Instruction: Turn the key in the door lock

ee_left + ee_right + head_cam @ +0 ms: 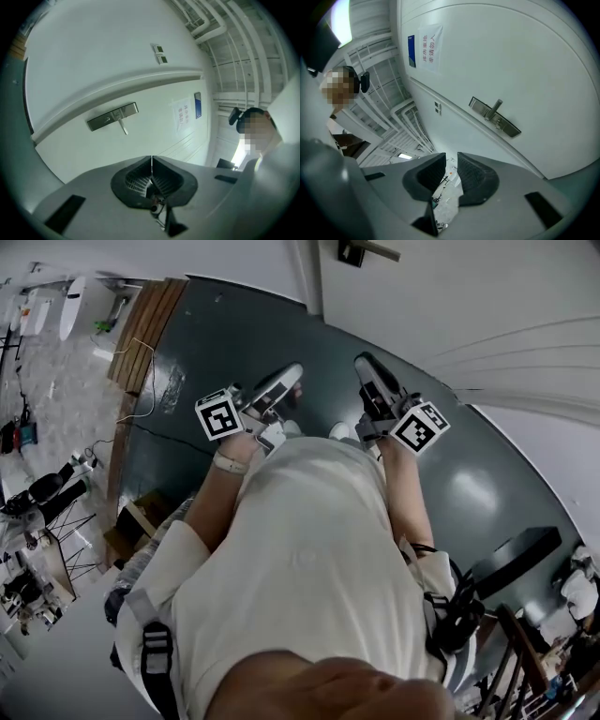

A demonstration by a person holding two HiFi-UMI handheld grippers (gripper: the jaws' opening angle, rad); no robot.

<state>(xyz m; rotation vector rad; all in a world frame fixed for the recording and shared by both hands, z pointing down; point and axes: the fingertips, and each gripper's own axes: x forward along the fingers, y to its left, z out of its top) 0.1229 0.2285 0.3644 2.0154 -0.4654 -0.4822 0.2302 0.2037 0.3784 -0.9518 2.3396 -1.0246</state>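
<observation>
A: We are holding the left hand-held gripper (151, 164) with its dark ribbed jaws pressed together, and nothing is sitting between them.

B: And we are keeping the right hand-held gripper (451, 159) narrowly parted. Through the slim gap we are seeing only background clutter, so it is gripping nothing.

A: Where are we finding the lock?

B: In the left gripper view the brushed silver rectangular lock plate (112, 116) with its slim lever handle (123, 126) is showing left of centre, above the jaws, on the plain white door (108, 61). In the right gripper view it is lying right of centre, slanting down towards the right.

A: Both grippers are standing well apart from it. Whether a key is sitting in it is too small to tell.

B: Further along the same white face we are seeing a white paper notice with red print (430, 46) and a small blue card (410, 50) just beside it.

A: In the head view we are looking down over a cream short-sleeved shirt (309, 559), with both grippers side by side at mid-frame above the dark green glossy floor (234, 334).

B: Each one is carrying its white cube with black square markers (219, 415).
</observation>
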